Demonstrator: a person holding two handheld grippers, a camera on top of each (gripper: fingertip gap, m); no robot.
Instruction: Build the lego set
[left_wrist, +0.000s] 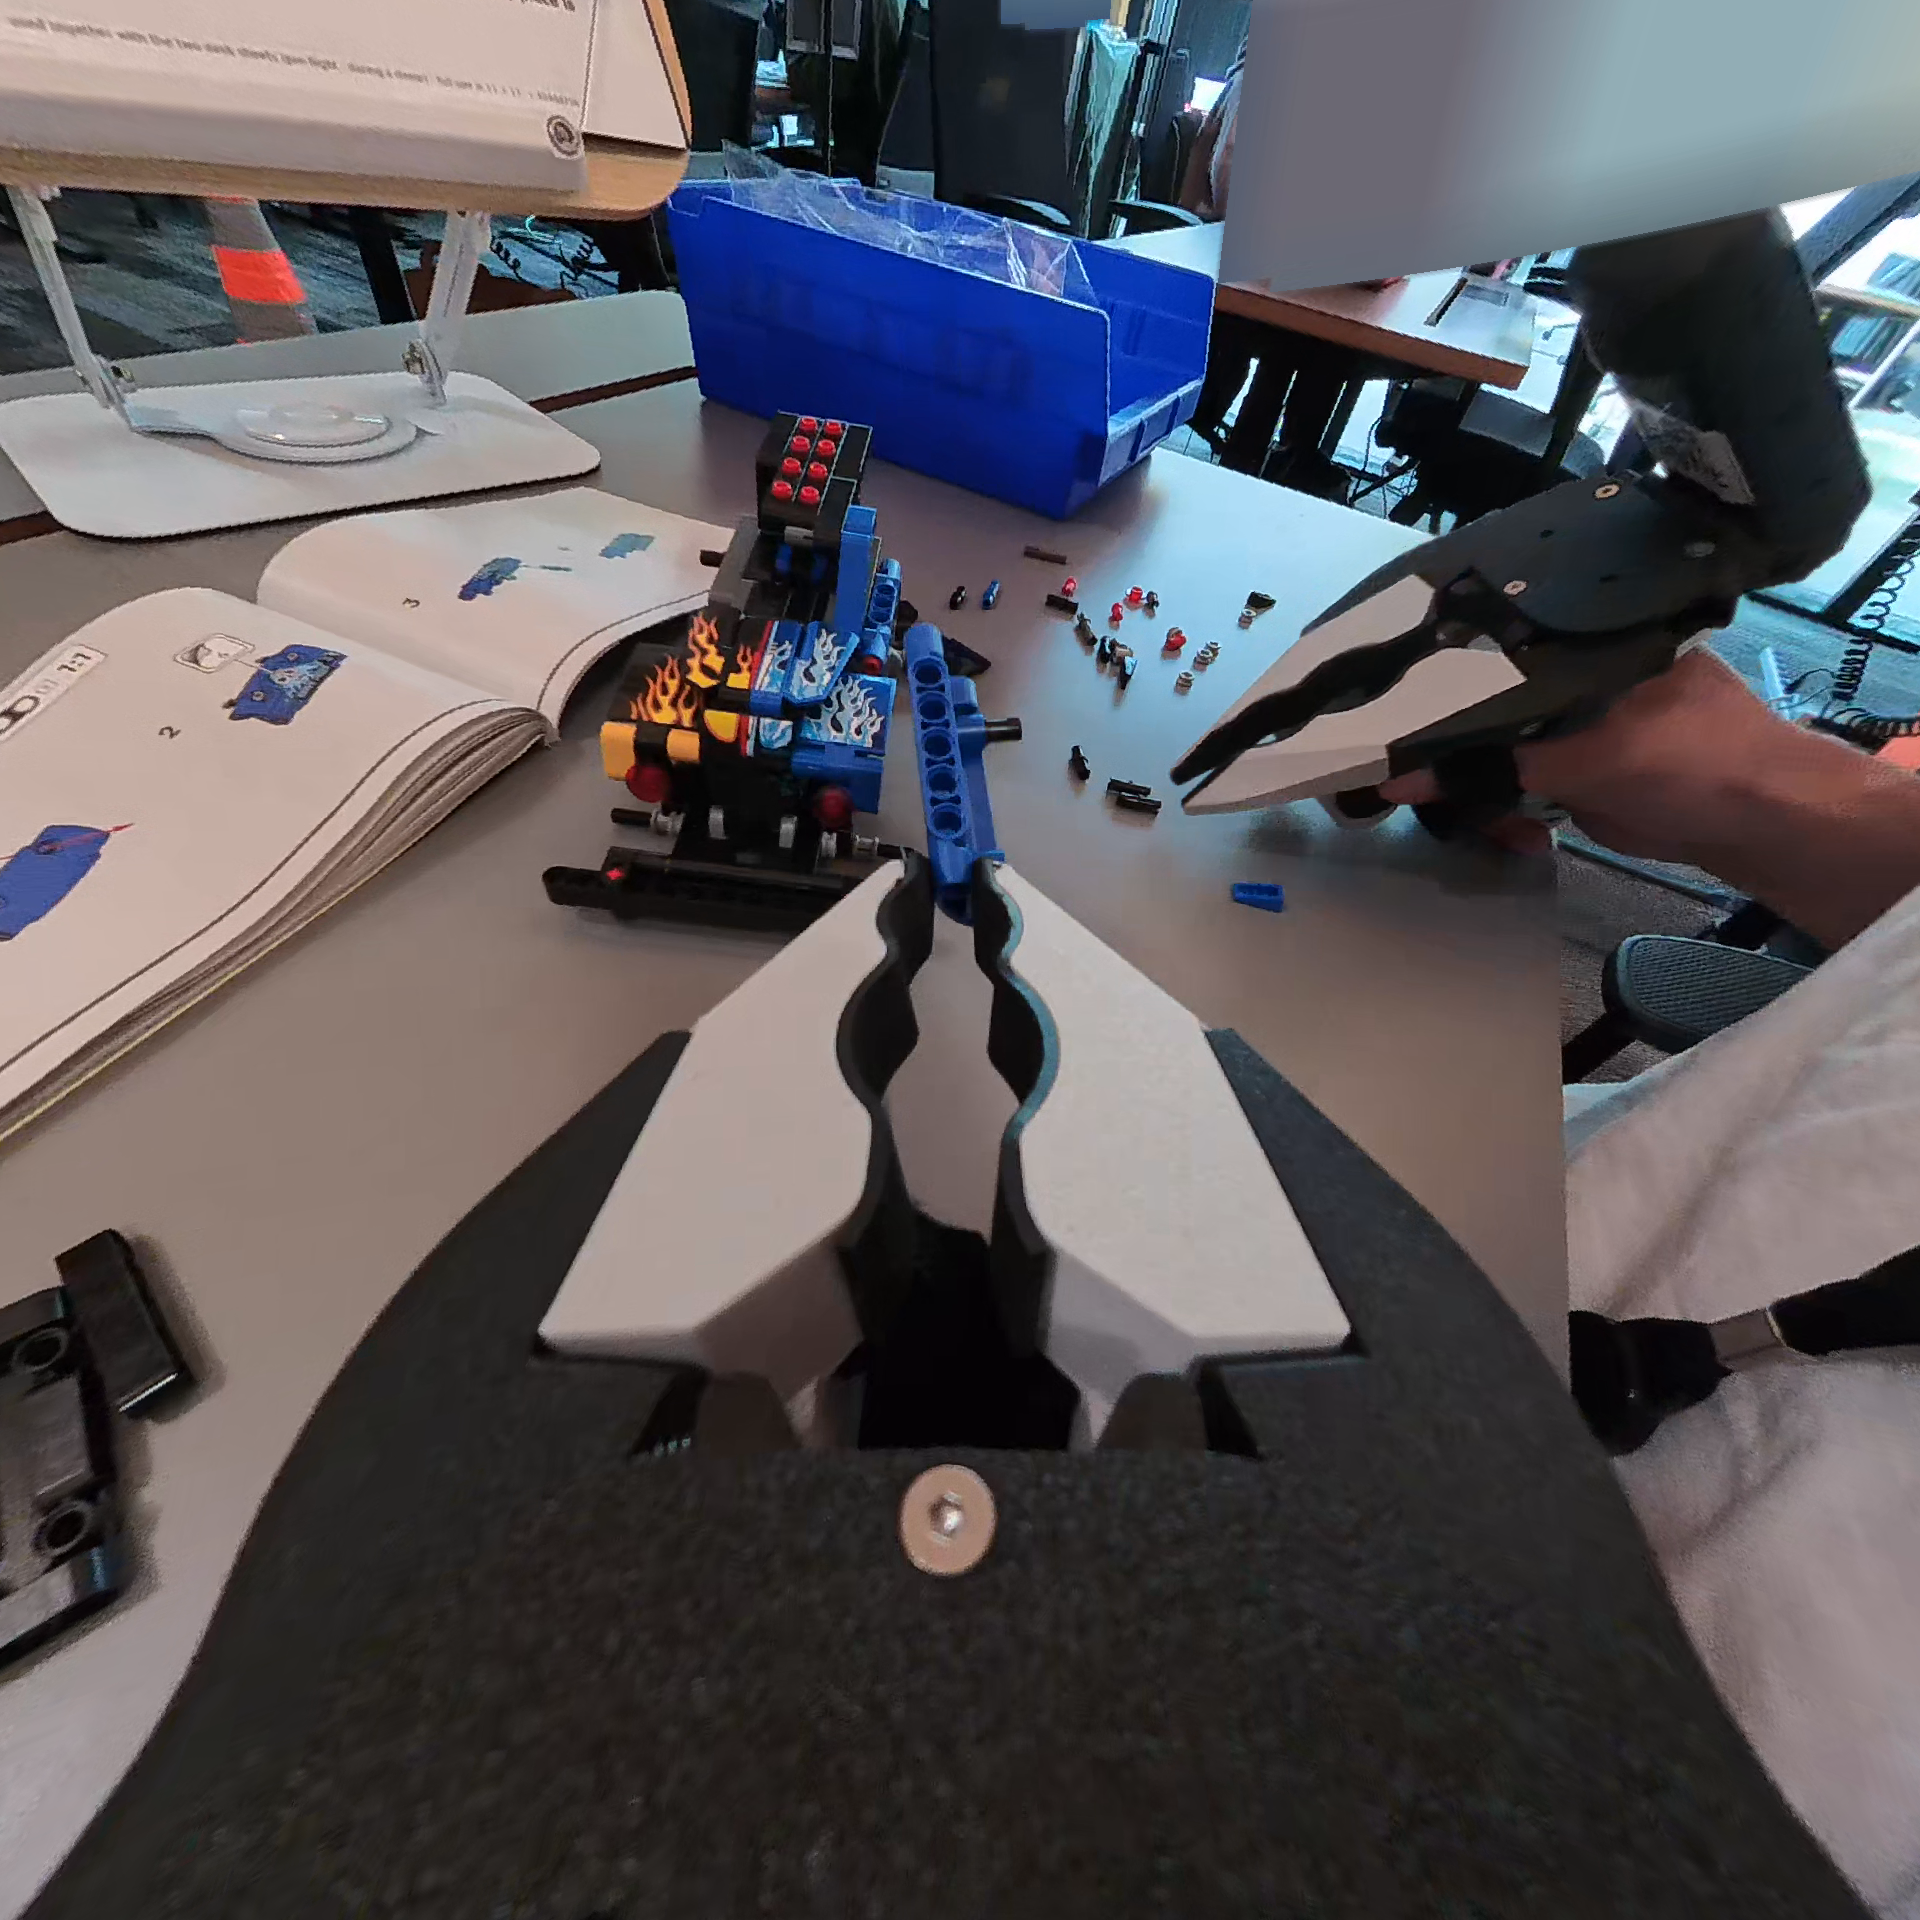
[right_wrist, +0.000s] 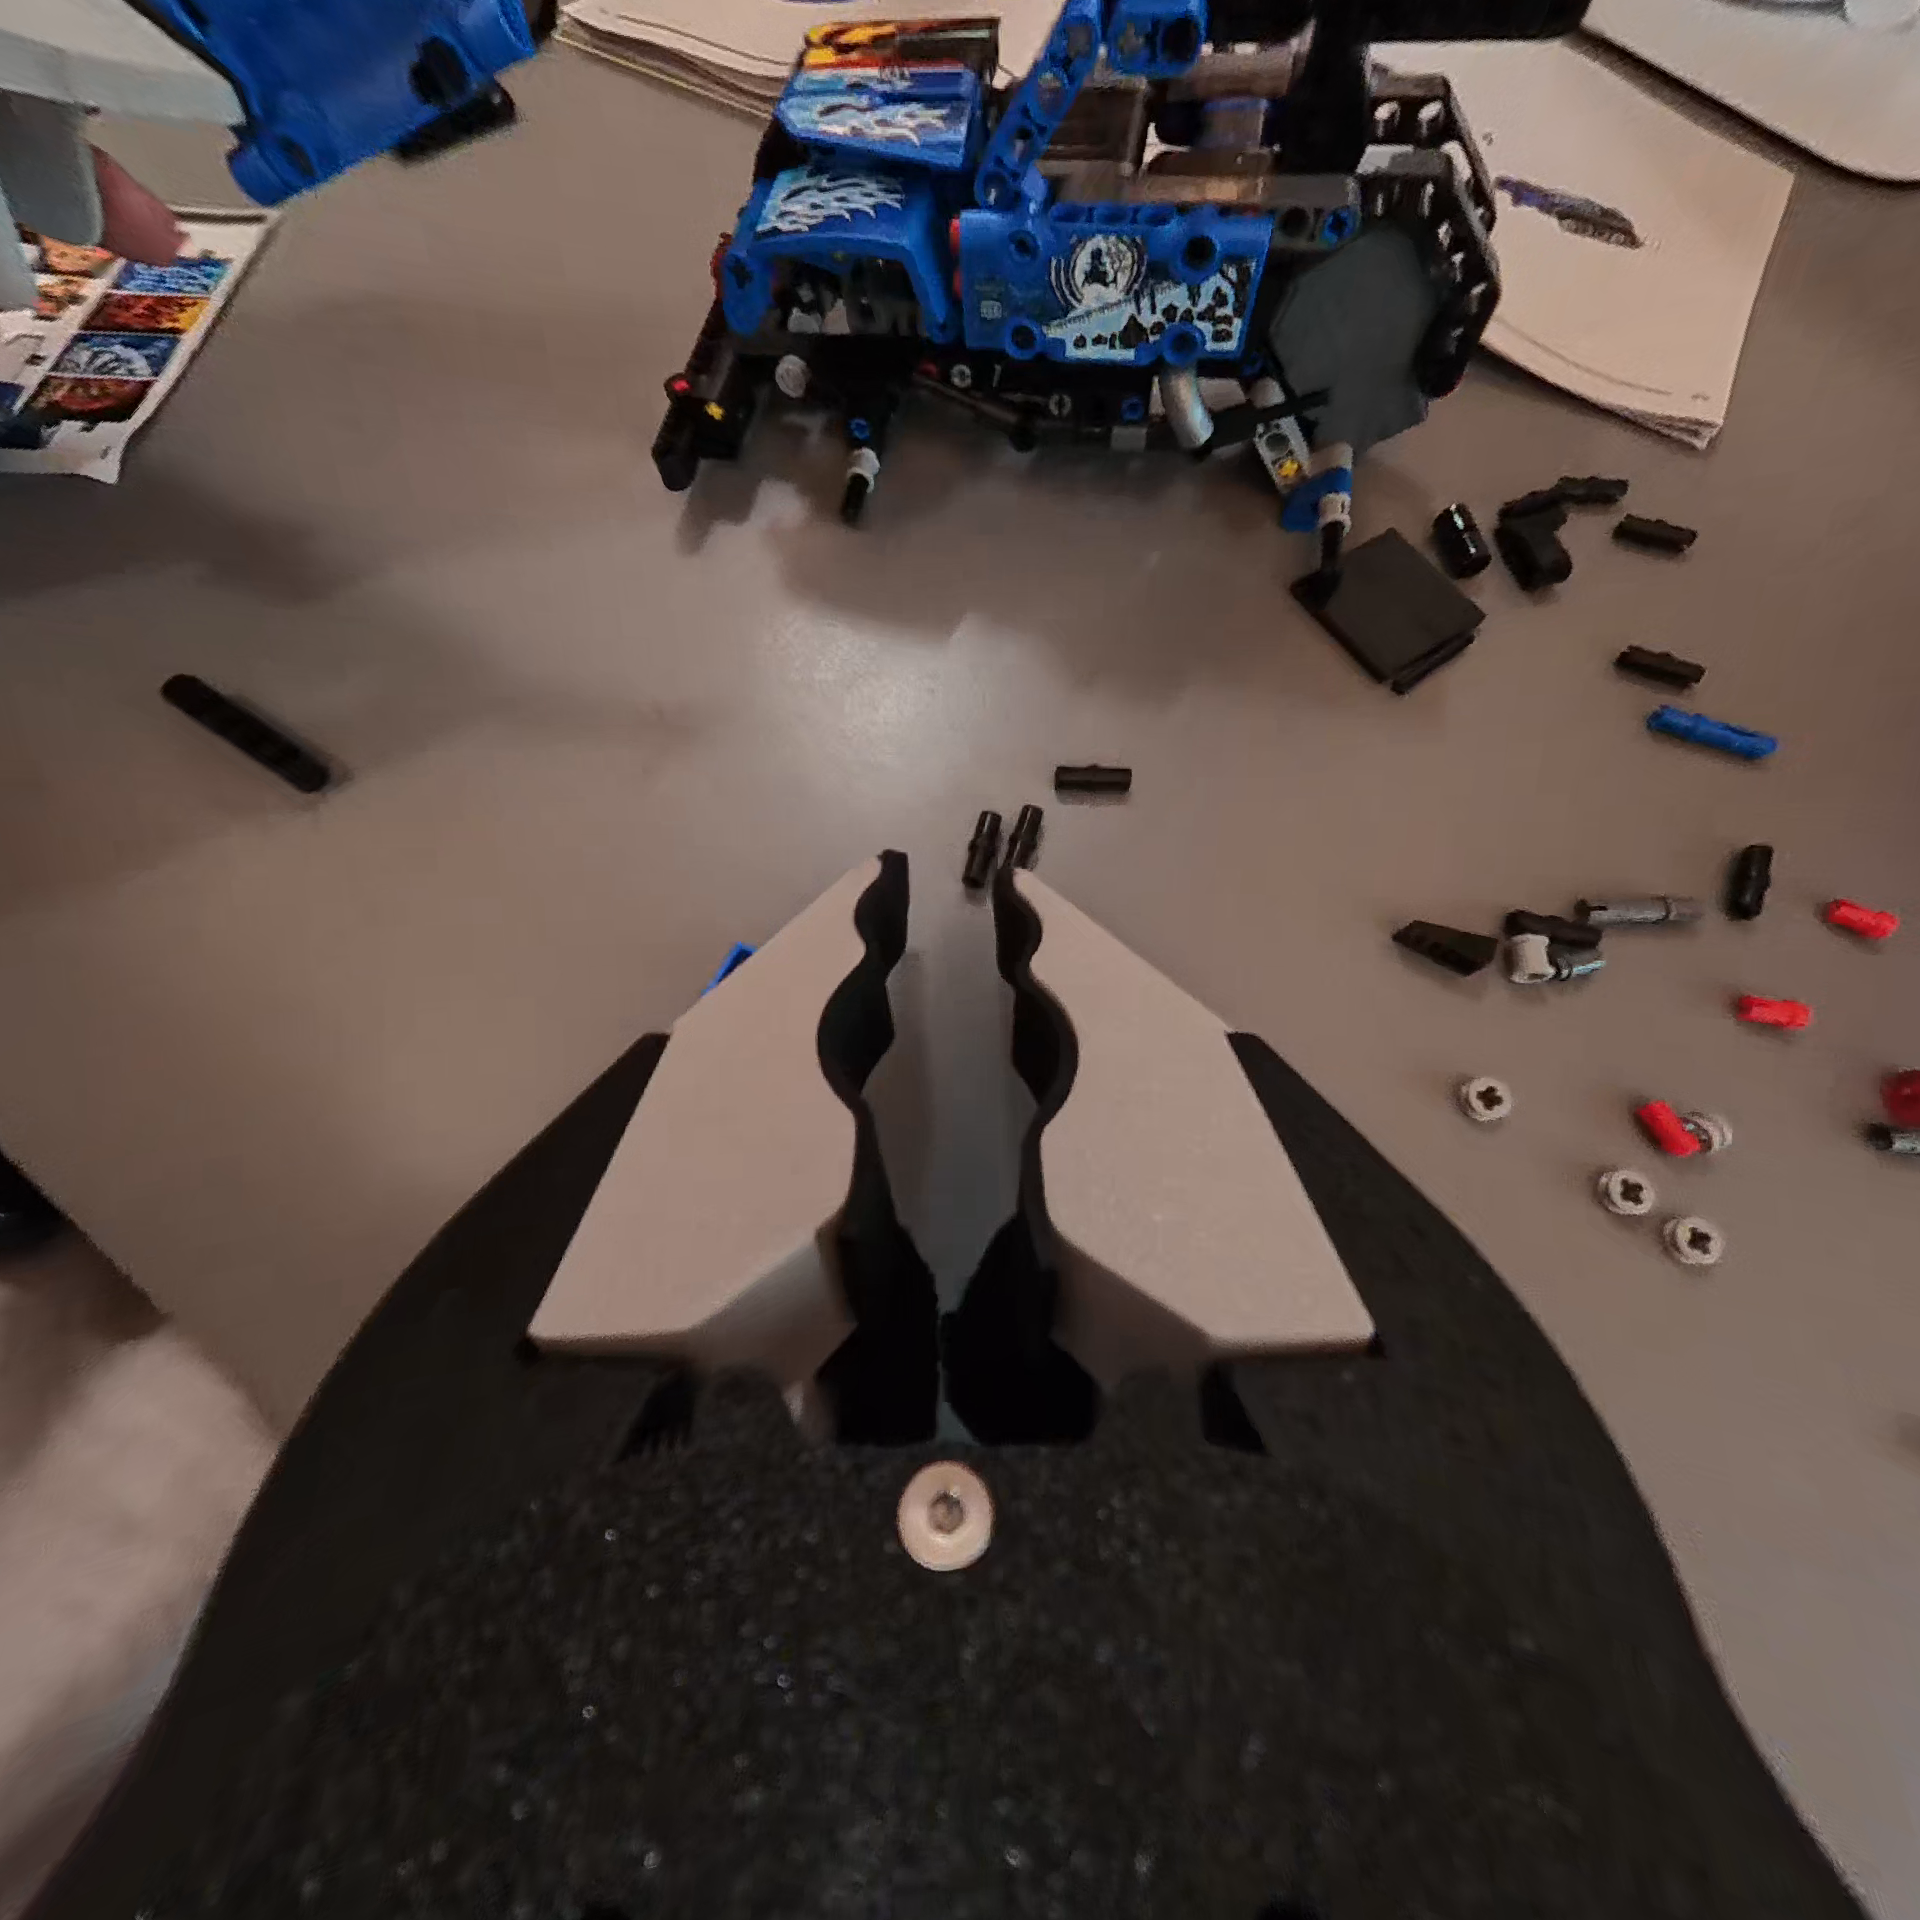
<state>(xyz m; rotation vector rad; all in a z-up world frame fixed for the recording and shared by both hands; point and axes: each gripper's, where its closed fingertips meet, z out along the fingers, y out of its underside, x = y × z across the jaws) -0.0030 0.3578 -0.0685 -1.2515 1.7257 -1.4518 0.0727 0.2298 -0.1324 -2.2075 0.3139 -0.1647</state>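
Note:
The part-built blue and black lego truck with flame stickers stands on the grey table; the right wrist view shows its side. My left gripper is shut on the near end of a long blue holed beam, which points away beside the truck's right side. My right gripper is slightly open and empty, low over the table, and also shows in the left wrist view. Two short black pins lie just ahead of its right fingertip.
An open instruction booklet lies left of the truck, with a blue bin and a white stand behind. Several small loose parts are scattered to the right. A black beam and a sticker sheet lie to the left. My hands' fingertips stand some 15 cm from each other.

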